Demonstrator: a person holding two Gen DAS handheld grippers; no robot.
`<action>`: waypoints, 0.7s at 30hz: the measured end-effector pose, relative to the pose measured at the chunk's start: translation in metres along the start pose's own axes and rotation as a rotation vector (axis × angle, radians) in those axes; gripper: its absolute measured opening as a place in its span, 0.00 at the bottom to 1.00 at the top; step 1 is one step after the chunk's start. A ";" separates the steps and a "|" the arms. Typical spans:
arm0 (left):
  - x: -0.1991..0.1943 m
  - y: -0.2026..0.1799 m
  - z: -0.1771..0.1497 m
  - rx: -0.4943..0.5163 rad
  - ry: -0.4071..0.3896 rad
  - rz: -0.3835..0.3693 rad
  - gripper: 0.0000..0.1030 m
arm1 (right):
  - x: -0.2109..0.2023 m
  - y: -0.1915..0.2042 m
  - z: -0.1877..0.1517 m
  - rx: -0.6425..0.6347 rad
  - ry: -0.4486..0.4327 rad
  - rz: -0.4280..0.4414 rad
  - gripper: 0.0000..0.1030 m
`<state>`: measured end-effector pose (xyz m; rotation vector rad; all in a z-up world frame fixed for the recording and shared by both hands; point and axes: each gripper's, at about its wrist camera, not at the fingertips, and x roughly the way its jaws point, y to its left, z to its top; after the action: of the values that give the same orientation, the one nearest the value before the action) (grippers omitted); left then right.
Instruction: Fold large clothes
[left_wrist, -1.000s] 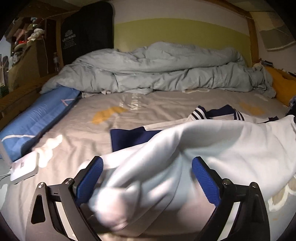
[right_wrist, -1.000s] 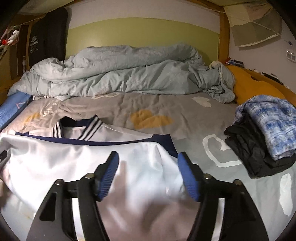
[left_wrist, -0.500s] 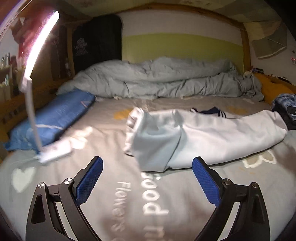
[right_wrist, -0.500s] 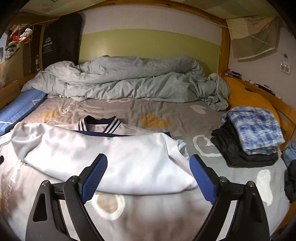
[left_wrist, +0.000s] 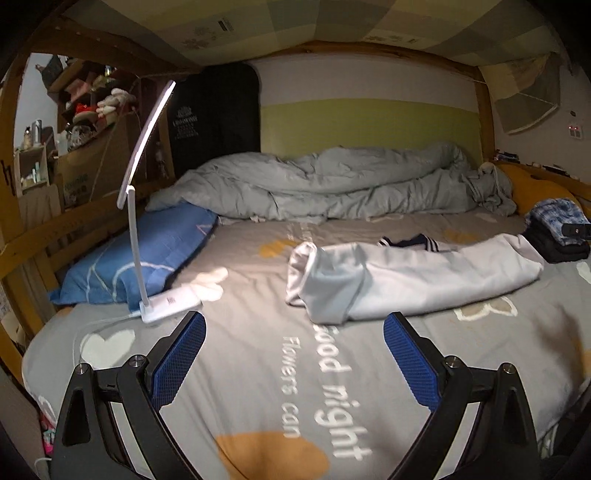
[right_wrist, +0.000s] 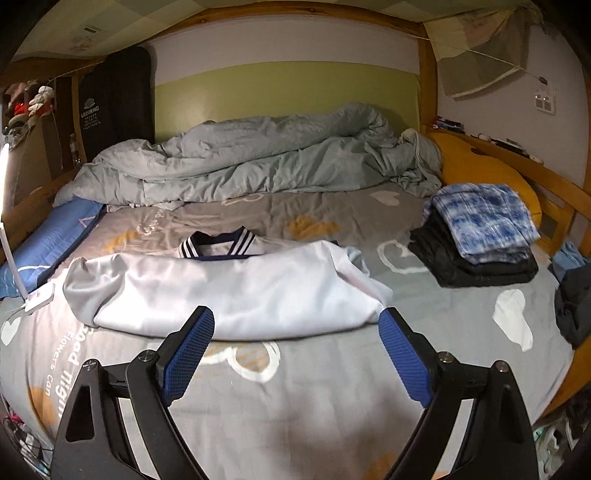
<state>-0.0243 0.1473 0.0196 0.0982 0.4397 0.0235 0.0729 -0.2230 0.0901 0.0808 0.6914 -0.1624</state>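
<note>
While nothing sits between either pair of pads:
Left gripper (left_wrist: 293, 354): spread wide, empty.
Right gripper (right_wrist: 295, 350): spread wide, empty.
White jacket (right_wrist: 229, 291): folded on grey bedsheet (right_wrist: 314, 398), apart from both.

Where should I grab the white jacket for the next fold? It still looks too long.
Probably take the white jacket at its two short ends, one tool per end. It lies as a long band across the bed, collar on the far side. The left tool comes in at the rumpled left end, the right tool at the right end, both open.
</note>
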 end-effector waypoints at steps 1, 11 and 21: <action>-0.001 -0.003 0.000 0.006 0.002 -0.003 0.95 | -0.002 -0.001 0.000 0.001 0.001 0.000 0.87; 0.051 -0.026 -0.013 0.008 0.008 0.063 0.95 | -0.001 -0.011 0.000 0.008 0.044 0.024 0.87; 0.047 -0.038 -0.020 0.067 0.022 0.091 0.95 | -0.001 -0.022 -0.013 0.034 0.078 0.123 0.87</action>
<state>0.0098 0.1136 -0.0220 0.1842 0.4579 0.0992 0.0606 -0.2434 0.0804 0.1625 0.7593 -0.0527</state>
